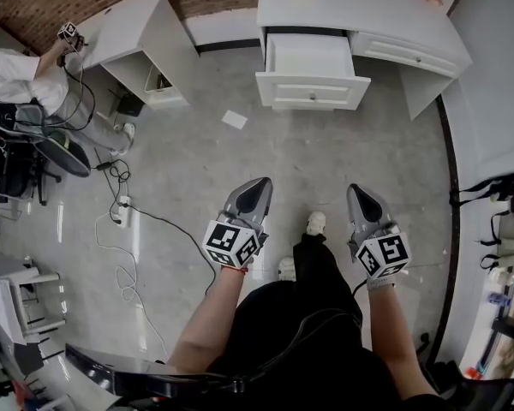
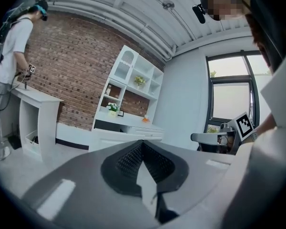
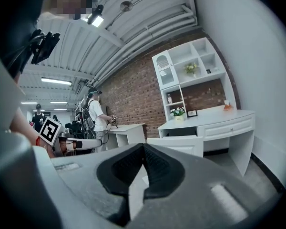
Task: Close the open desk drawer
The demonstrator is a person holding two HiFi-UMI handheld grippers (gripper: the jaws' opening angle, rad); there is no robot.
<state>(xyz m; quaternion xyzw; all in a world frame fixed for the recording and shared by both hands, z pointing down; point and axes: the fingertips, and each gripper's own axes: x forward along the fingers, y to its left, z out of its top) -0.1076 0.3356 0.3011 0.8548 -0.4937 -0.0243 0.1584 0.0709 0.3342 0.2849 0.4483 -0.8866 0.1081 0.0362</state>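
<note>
A person stands well back from a white desk (image 1: 360, 11), whose left-hand drawer (image 1: 312, 68) juts out over the grey floor. The drawer is pale and apparently empty, with a small knob centred on its front panel. The left gripper (image 1: 259, 185) and right gripper (image 1: 356, 192) hang at waist level, each with its jaws pressed together on nothing. The step in hand appears to be the approach. Walking up square to the drawer, then pushing straight in with a closed tip near the knob, should keep it from skewing.
</note>
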